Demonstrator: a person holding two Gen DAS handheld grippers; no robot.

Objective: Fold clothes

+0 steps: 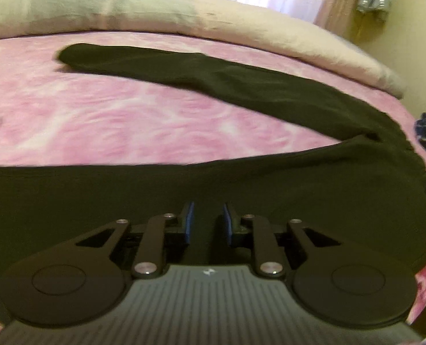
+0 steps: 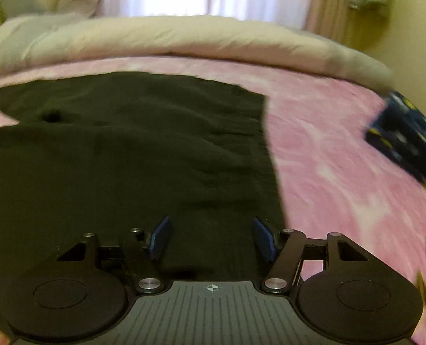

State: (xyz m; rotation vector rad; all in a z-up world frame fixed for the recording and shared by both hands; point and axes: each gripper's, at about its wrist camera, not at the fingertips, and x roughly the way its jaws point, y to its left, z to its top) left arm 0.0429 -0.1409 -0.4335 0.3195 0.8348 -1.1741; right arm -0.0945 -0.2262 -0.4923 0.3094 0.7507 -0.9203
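Two grippers over black trousers on a pink bed.

The left gripper (image 1: 208,220) has its blue pads a small gap apart, holding nothing; the right gripper (image 2: 211,237) stands wide apart, also empty. Both are above the black trousers (image 1: 241,172), a soft matte fabric lying flat on the pink mottled bedcover (image 1: 98,120). One leg runs long toward the far left; the waist end is at the right. A cream duvet (image 1: 241,26) is rolled behind, and a blue patterned cloth (image 2: 408,141) lies at the right.
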